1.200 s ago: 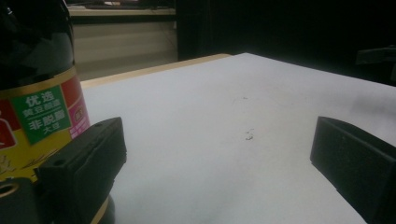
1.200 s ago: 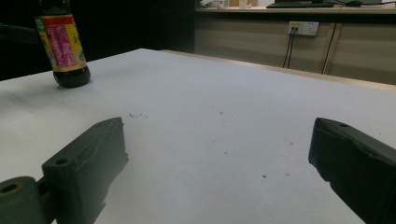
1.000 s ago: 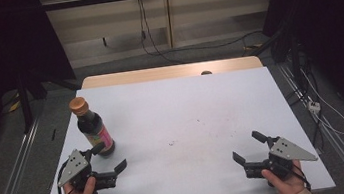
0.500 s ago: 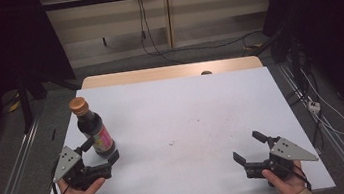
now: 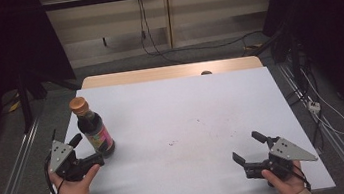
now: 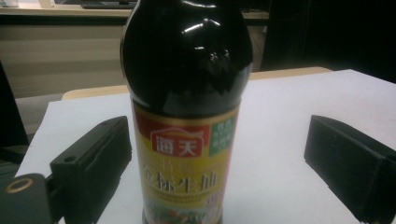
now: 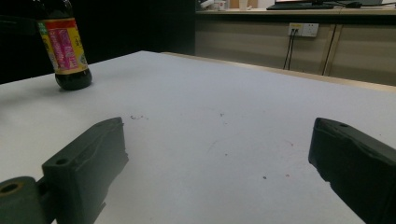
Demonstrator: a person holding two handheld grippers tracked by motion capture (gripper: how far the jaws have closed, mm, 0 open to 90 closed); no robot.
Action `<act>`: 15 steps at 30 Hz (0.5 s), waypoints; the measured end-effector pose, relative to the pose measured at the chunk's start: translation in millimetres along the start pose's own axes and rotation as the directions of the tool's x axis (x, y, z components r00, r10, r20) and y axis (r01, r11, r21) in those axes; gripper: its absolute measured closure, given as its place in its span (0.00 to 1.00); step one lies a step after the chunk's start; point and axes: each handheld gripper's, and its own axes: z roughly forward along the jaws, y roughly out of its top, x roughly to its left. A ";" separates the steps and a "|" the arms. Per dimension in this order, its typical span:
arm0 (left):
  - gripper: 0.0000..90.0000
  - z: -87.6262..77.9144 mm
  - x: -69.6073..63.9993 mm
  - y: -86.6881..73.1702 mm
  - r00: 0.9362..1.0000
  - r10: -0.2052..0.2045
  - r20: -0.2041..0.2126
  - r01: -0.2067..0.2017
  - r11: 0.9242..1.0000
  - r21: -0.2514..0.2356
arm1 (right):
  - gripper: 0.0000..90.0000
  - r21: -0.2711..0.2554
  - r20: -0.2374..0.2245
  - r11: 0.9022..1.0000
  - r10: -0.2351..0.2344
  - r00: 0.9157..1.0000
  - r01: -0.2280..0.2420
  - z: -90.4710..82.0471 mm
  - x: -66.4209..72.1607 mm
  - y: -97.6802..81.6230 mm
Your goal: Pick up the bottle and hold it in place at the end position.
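Note:
A dark soy sauce bottle [image 5: 95, 133] with a brown cap and a yellow and red label stands upright at the left of the white table [image 5: 185, 100]. My left gripper [image 5: 88, 149] straddles its lower part. In the left gripper view the bottle [image 6: 187, 121] stands between the two jaws. The jaws have just been closing; the left one is close to the label, and the right one still shows a gap. My right gripper [image 5: 246, 146] rests open near the front right edge with nothing between its fingers. From there the bottle [image 7: 65, 46] is far off to the left.
A wooden strip [image 5: 171, 72] runs along the table's far edge. Cables [image 5: 323, 112] lie on the floor to the right, and a metal rail [image 5: 13, 168] runs along the left. Faint marks [image 5: 200, 133] dot the tabletop's middle.
The left hand has moved forward and brought its jaws around the bottle's base. The bottle still stands in the same spot. The right gripper has kept still.

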 end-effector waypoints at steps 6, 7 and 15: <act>0.10 14.8 6.0 1.7 0.999 -0.012 -0.032 0.012 1.000 -0.001 | 0.04 0.002 -0.001 1.000 -0.001 1.000 0.001 0.4 0.1 -0.1; 0.10 17.4 6.9 1.8 0.999 -0.015 -0.036 0.015 1.000 -0.004 | 0.04 0.002 -0.001 1.000 -0.001 1.000 0.001 0.4 0.1 -0.1; 0.12 31.4 13.8 1.1 0.997 -0.049 -0.067 0.049 0.999 0.000 | 0.04 0.003 0.002 1.000 -0.002 1.000 0.002 0.0 -0.6 -0.4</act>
